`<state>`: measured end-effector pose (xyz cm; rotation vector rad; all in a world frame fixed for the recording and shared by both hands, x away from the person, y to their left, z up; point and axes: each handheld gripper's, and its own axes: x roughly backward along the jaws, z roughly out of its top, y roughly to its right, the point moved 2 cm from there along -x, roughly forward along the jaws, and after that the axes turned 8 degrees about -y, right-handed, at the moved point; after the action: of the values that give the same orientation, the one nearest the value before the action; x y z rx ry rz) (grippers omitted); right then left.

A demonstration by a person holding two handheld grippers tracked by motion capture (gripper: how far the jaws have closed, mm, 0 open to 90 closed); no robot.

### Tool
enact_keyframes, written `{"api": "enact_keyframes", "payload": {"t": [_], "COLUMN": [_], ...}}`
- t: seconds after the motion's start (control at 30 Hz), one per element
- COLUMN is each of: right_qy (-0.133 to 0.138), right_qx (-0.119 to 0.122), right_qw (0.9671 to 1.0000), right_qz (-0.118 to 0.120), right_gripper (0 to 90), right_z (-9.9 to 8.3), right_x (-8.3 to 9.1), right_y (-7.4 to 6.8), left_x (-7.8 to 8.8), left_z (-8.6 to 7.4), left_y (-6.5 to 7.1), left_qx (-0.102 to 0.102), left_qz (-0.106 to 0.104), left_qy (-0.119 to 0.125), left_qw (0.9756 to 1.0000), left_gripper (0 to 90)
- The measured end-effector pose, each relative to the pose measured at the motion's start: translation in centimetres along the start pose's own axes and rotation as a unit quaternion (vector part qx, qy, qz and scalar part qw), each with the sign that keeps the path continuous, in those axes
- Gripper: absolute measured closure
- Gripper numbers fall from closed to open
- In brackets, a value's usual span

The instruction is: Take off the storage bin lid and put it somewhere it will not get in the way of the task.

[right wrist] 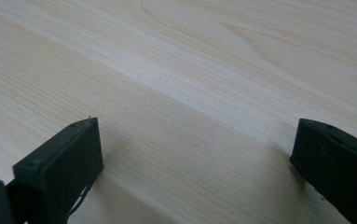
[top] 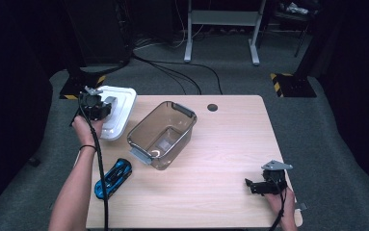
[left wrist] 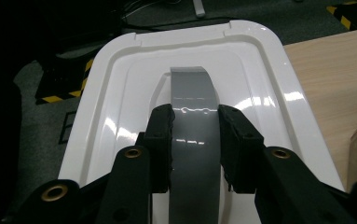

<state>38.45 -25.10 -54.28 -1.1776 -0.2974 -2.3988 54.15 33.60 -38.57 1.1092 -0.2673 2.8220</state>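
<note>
the left gripper [left wrist: 195, 140] pinches the grey handle [left wrist: 192, 112] of the glossy white plastic lid [top: 119, 108] at the wooden table's [top: 220, 159] far-left corner, so keep it level toward the clear tub [top: 162, 134].

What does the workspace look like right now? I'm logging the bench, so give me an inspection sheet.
Surface: pale wood table, hole near far edge.
Job's things: white lid at far left corner, overhanging; clear box open, mid-table.
Clutter: blue toy car near left front.
Grippers: left gripper shut on lid's grey handle; right gripper open over bare wood.
Cables: one trails from each gripper; more on floor.
Surroundings: grey carpet, hazard-striped stand bases.
</note>
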Motion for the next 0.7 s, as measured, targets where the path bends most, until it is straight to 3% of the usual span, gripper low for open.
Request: {"api": "enact_keyframes", "payload": {"t": [0.4, 0.53, 0.7], "right_qy": [-0.001, 0.000, 0.000], "right_qx": [0.001, 0.001, 0.001], "right_qw": [1.0000, 1.0000, 1.0000], "right_qz": [-0.001, -0.001, -0.001], "right_gripper": [1.0, 1.0, 1.0], "right_z": [0.0, 0.0, 0.0], "right_x": [0.0, 0.0, 0.0], "right_y": [0.0, 0.0, 0.0], "left_x": [-2.9, -3.7, -5.0], "left_z": [-2.2, -2.9, -3.9], "left_y": [-0.8, -1.1, -1.1], "left_qx": [0.012, 0.033, 0.033], "left_qz": [0.009, -0.002, 0.000], "left_qy": [-0.031, -0.039, -0.052], "left_qw": [0.9994, 0.9987, 0.9981], "left_gripper": [66.8, 66.8, 66.8]}}
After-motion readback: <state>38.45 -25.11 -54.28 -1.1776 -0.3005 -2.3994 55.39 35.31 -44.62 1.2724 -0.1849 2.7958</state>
